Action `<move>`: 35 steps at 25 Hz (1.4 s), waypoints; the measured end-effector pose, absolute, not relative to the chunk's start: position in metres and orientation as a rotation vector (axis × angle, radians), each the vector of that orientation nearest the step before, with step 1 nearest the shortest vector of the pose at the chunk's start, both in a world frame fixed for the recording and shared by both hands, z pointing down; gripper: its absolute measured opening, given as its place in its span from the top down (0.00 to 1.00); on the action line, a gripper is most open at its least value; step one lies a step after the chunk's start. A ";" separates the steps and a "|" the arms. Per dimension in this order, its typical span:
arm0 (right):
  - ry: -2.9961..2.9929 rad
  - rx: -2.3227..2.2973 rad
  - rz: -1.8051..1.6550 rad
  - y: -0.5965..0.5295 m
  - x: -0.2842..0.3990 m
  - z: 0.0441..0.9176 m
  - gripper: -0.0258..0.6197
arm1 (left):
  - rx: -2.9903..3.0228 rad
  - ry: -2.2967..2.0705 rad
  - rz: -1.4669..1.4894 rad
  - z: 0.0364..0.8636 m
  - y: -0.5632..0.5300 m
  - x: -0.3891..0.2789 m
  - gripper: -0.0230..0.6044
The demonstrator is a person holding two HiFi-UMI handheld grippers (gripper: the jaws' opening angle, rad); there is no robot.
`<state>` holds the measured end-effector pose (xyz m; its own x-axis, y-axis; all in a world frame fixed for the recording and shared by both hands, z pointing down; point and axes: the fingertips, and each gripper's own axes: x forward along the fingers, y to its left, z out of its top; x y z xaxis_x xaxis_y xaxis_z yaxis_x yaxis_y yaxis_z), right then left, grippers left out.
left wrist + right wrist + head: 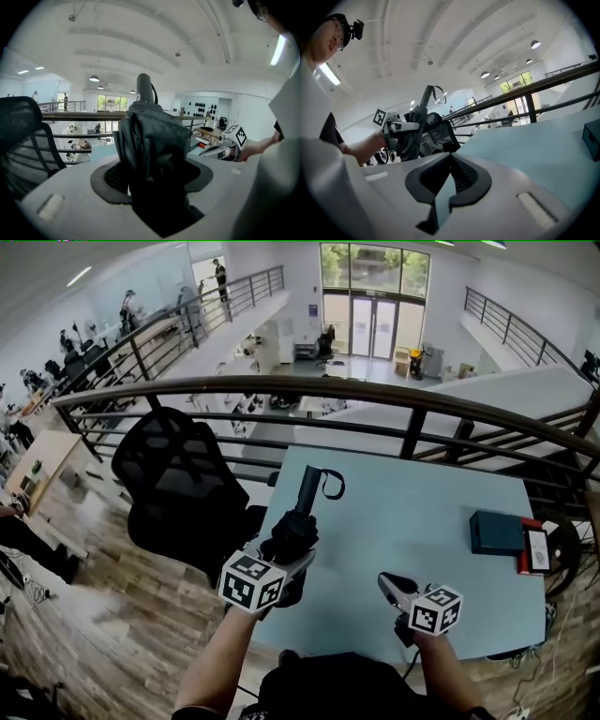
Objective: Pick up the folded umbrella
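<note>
The folded black umbrella is off the pale blue table, its handle and wrist strap pointing away from me. My left gripper is shut on the bunched fabric end. In the left gripper view the umbrella fills the space between the jaws of that gripper and stands up in front of the camera. My right gripper hovers over the table's near edge, to the right of the umbrella. Its jaws are shut with nothing in them. The right gripper view shows the held umbrella off to its left.
A dark teal box and a red-edged flat item lie near the table's right edge. A black mesh office chair stands left of the table. A dark railing runs behind the table, above a drop to the floor below.
</note>
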<state>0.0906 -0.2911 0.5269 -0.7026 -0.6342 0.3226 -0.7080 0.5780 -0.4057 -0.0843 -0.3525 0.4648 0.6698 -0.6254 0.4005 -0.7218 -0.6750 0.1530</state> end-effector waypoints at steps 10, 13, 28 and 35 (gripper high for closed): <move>-2.692 1.091 0.620 -0.300 0.035 0.484 0.96 | 2.641 -1.184 0.202 0.417 -0.363 -0.155 0.53; -2.680 1.098 0.560 -0.294 0.034 0.481 0.96 | 2.658 -1.234 0.125 0.403 -0.362 -0.166 0.53; -2.785 1.288 0.419 -0.288 0.071 0.428 0.96 | 2.718 -1.357 -0.137 0.362 -0.328 -0.158 0.52; -2.848 1.291 0.378 -0.280 0.067 0.418 0.96 | 2.711 -1.407 0.011 0.394 -0.325 -0.147 0.52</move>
<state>0.0669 -0.2805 0.4176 -0.6641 -0.7421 0.0912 -0.7402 0.6353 -0.2202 -0.1468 -0.3248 0.3938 0.5764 -0.8158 0.0467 -0.8165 -0.5726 0.0738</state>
